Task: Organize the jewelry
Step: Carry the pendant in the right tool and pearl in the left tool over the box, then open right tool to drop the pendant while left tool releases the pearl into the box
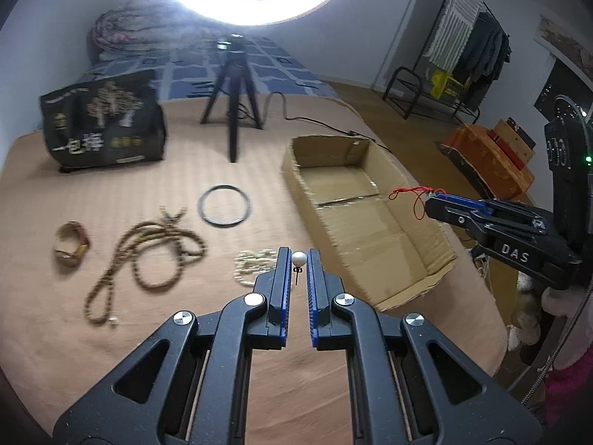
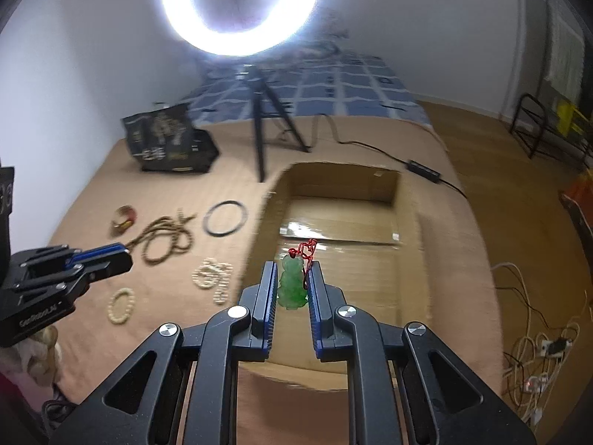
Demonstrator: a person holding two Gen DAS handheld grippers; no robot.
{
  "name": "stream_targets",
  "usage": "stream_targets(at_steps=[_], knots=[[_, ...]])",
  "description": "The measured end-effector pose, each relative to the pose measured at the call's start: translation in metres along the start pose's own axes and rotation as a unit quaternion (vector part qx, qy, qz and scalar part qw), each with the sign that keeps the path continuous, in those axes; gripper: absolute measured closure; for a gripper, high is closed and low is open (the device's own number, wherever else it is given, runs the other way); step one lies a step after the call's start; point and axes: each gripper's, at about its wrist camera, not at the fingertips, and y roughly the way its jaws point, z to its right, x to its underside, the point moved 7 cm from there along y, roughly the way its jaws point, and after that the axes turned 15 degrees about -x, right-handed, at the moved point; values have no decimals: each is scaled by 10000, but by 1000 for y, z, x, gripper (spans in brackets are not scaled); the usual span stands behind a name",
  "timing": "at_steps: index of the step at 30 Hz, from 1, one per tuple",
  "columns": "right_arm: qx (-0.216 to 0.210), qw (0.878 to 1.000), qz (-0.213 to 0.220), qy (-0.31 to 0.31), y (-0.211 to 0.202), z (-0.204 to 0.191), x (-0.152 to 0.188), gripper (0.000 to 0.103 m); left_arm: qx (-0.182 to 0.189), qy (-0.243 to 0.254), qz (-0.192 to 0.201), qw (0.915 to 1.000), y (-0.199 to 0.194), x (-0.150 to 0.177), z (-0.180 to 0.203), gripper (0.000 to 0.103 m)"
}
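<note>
The box [image 2: 407, 200] is seen empty, so nothing is judged sorted yet. A pearl earring [image 1: 298, 259] is pinched in the nearly closed left tongs [image 1: 297, 259] above the bed [image 1: 74, 333], and a green pendant [image 2: 292, 285] on a red cord [image 2: 307, 250] is clamped in the narrow right tongs [image 2: 293, 272] over the box. Left lying on the bed are a dark bangle [image 1: 224, 205], a brown bead strand [image 1: 148, 259], a red-and-gold bangle [image 1: 71, 244], a pearl strand [image 2: 212, 276] and a pale bracelet [image 2: 120, 304].

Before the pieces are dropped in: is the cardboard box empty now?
Empty, apparently: the cardboard box shows only its bare taped floor. Its near corner is hidden behind the right gripper.
</note>
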Motion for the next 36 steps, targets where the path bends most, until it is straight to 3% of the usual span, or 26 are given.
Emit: stream_targets(at_steps=[11,28,29,32,33,36], knots=[[143,9995,-69,266,-1,37,8,89,505,287,-161,9982,24,3,68,97],[311,9989,-46,353,0,47,11,89,697,325,-320,9965,43,4,84,97],[329,9988,-51,359,0,47,11,88,704,336,-371,9963,44,5,84,92],[390,9987,-20,319,-1,46,10,65,717,303,-385,9962,44,6,84,52],[410,9987,-7,298,-2,45,9,60,691,300,-332,9966,43,5,83,50],[474,9986,33,243,-3,43,8,58,630,340,-268,9971,39,4,81,50]])
